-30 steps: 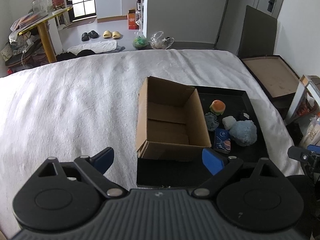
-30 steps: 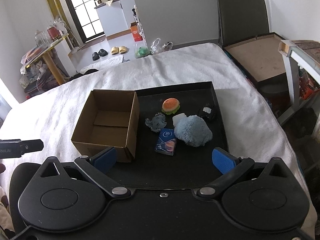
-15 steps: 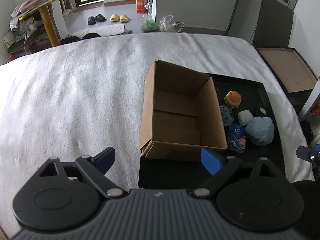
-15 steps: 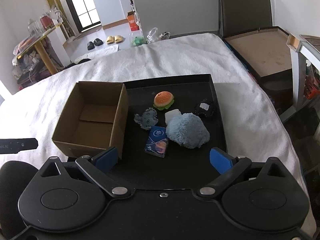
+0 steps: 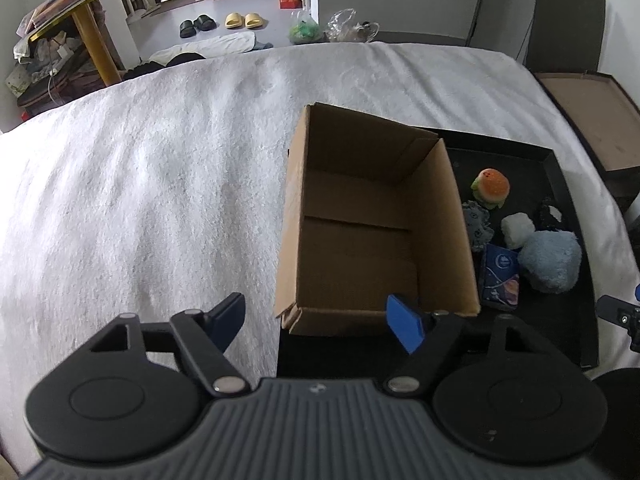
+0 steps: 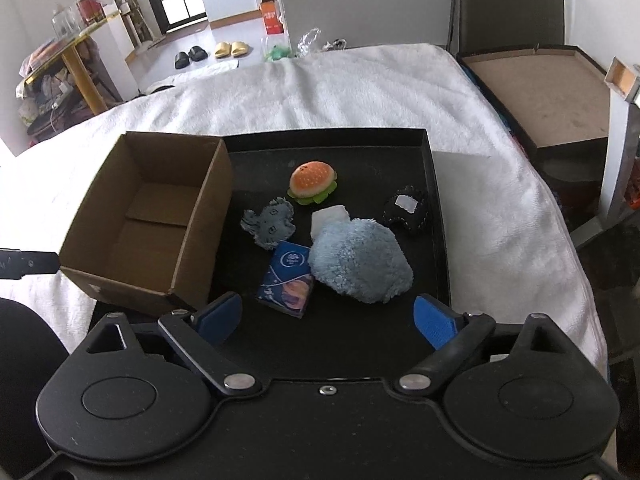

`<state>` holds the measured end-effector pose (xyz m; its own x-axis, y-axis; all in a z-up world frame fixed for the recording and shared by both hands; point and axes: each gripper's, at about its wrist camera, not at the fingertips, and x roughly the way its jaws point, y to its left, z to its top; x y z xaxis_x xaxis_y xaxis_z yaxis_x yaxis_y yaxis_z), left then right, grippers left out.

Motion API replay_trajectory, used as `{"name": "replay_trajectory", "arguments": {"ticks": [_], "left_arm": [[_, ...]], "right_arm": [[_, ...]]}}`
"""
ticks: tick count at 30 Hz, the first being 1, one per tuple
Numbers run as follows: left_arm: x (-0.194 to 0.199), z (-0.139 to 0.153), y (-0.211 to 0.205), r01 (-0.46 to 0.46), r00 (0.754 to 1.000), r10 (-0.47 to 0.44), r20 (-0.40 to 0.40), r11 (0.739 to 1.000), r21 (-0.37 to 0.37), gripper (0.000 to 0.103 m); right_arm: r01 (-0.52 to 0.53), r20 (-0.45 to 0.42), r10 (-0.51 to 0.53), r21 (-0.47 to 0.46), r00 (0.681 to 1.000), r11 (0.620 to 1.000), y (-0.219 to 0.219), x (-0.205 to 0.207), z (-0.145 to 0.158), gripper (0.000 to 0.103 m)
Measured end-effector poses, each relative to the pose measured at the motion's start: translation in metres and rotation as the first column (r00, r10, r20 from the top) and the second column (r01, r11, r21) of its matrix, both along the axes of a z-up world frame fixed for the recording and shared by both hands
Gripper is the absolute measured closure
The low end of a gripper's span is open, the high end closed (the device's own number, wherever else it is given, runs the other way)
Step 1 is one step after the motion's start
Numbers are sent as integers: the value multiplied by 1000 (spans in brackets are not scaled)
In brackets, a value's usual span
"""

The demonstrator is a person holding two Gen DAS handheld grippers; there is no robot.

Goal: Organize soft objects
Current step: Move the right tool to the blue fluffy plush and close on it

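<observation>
An empty cardboard box (image 5: 360, 248) (image 6: 144, 220) stands on the left part of a black tray (image 6: 436, 200) (image 5: 560, 184). Beside it on the tray lie a burger plush (image 6: 314, 182) (image 5: 490, 188), a grey plush (image 6: 270, 224), a white block (image 6: 328, 216), a fluffy blue plush (image 6: 360, 260) (image 5: 550, 262), a black plush (image 6: 406, 210) and a blue tissue pack (image 6: 286, 278) (image 5: 500, 278). My left gripper (image 5: 316, 320) hangs over the box's near wall, jaws closing, nothing between them. My right gripper (image 6: 328, 316) hovers just short of the tissue pack and blue plush, jaws closing, touching nothing.
The tray rests on a white towel-covered surface (image 5: 160, 184). A brown board in a dark frame (image 6: 536, 96) lies off to the right. Beyond the far edge are a yellow-legged table (image 5: 88, 32), slippers (image 5: 244, 20) and bags on the floor.
Both grippers have come forward and down, so the box and the tray's items look larger and nearer. Both pairs of jaws have narrowed, the left more.
</observation>
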<state>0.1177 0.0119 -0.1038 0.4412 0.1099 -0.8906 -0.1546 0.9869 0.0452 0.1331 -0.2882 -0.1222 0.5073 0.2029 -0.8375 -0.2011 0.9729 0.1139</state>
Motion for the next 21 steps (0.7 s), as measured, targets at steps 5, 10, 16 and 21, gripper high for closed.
{"name": "replay_trajectory", "arguments": {"ticks": [5,10,16,21], "left_arm": [[12,-10,-1,-8,1000,8,-20,999,31,28],[21,-20,-2,-15,999,18,-37,997,70,30],[29,-29,-5,-20,998,27,-64,995,97,37],[35,-38,-9,-28,996,39,-81,991,134,43]], "right_arm": [[-19,-29,19,-8,999,1000,-4,14,-14,13],[-49,-43,47,-41,998,998,-5,24,-29,13],[-73,-58,69,-61,996,995,-7,34,-45,13],[-101,-66,95,-80,993,992,-6,40,-57,13]]}}
